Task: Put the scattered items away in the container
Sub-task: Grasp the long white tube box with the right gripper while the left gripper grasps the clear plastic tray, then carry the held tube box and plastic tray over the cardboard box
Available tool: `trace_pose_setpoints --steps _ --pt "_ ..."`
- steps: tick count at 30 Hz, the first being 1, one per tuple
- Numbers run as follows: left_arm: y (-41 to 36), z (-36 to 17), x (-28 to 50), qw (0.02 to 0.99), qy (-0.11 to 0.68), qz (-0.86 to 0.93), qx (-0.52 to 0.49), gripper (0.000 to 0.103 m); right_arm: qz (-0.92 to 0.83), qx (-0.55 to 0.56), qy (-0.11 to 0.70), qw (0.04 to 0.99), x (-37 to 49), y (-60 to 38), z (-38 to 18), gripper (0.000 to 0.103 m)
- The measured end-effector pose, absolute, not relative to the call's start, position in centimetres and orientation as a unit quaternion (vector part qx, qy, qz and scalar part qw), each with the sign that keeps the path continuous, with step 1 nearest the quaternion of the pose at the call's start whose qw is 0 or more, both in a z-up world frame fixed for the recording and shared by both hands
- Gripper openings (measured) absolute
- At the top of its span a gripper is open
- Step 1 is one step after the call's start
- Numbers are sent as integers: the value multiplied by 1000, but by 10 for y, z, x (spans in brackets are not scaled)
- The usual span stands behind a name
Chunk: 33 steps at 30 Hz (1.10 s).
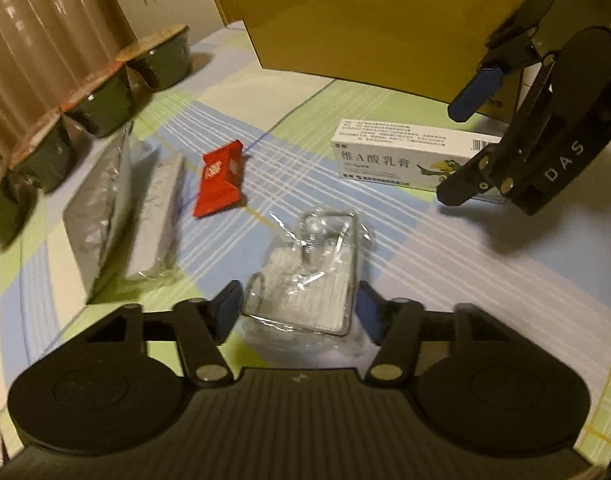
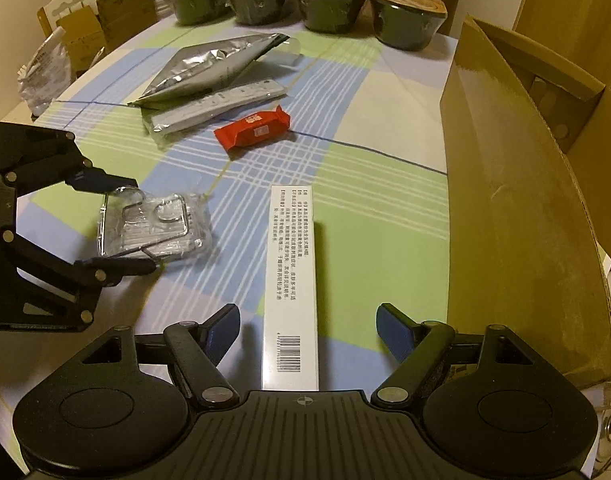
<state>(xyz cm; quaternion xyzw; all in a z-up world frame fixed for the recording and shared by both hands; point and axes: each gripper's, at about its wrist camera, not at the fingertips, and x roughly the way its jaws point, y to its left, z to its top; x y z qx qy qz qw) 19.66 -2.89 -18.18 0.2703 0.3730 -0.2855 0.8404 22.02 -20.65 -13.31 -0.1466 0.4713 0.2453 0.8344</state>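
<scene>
Left gripper: jaws apart, straddling clear bag; contents glint like metal wire, otherwise hard to make out, and contact with the fingers cannot be told. Foil pouch overlaps a grey strip pack. Red packet lies just beside them. White box lies between the spread fingers of right gripper, near end hidden under its body. Carton at right, interior mostly cut off.

A red packet and white box lie on a green-blue-cream plaid cloth beside a brown carton.
</scene>
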Motion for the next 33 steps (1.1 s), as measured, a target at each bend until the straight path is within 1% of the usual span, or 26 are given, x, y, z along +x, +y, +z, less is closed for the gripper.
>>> trace_pose_setpoints --steps 2,8,9,11,13,14,15,20,27,33 --pt "-28 -180 194 842 381 -280 261 50 246 -144 473 834 221 -208 -133 81" --pt "-18 -170 178 852 411 -251 204 50 256 -143 471 832 223 -202 -133 81" --pt "-16 -168 176 854 414 -245 196 50 259 -145 471 831 224 -200 -134 68" --pt "-13 -161 171 859 417 -232 183 50 262 -150 475 827 227 -196 -136 56" --pt "-10 -154 169 864 421 -217 168 50 260 -153 477 825 229 -193 -140 55" --pt "-8 -151 168 867 423 -210 161 50 259 -155 480 824 230 -193 -141 41" --pt "-6 -149 167 868 426 -203 153 50 258 -155 482 823 230 -193 -142 29" --pt "-5 -136 160 874 430 -187 129 50 249 -130 487 827 220 -203 -134 29" --pt "-18 -122 142 873 429 -193 129 50 238 -79 487 837 187 -225 -110 28" --pt "-32 -111 123 873 425 -202 130 50 233 -63 485 841 165 -238 -95 28"
